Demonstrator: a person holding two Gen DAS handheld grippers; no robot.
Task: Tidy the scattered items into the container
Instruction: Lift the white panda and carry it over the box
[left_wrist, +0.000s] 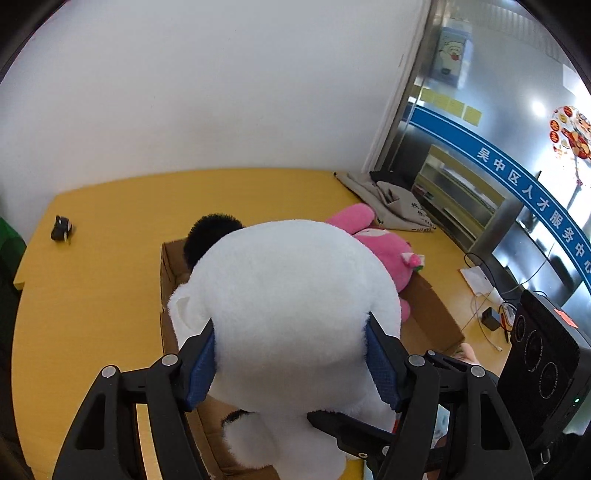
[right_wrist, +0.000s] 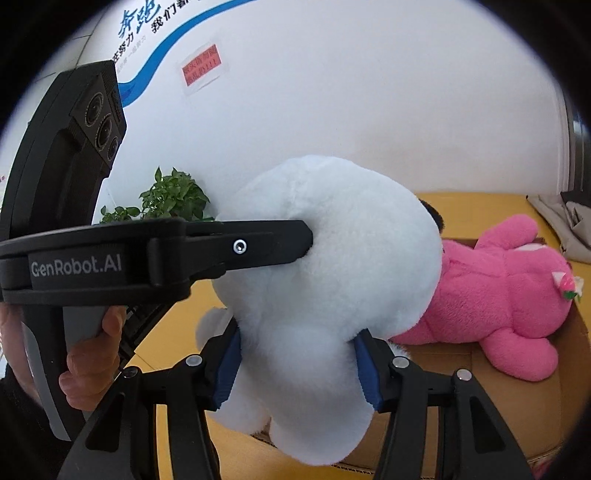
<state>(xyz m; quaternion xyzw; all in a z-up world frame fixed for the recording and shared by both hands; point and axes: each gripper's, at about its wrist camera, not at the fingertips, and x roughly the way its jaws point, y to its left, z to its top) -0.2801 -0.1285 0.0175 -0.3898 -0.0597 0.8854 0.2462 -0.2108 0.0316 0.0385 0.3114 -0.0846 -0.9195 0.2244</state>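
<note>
You have the big white plush toy (left_wrist: 291, 302) up off the yellow table (left_wrist: 96, 280), gripped by both claws at once. Your left claw (left_wrist: 291, 365) stands wide, its blue pads sunk into the round white head on either side. Your right claw (right_wrist: 297, 363) is set narrower, pads pressed into the fur lower down near the neck, with the body and legs dangling towards six o'clock in that view. So both claws are clamped on the same toy, and neither has anything else.

Here is what matters: the open brown cardboard box (left_wrist: 432, 314) sits right under and just beyond the toy, towards twelve o'clock from your left claw. In the right wrist view its floor shows below the toy, running off towards three o'clock.

The pink plush bear (right_wrist: 491, 291) already lies in there, long axis running roughly nine to three in the right view, filling the far side of the box. The free space looks to be on the near side, below the white toy. By my reading, the toy's own long axis hangs head up, legs down, so it wants lowering beside the bear, not on top.

Both claws are equally close, since both carry it. Watch the box wall nearest you; the legs could catch it.
</note>
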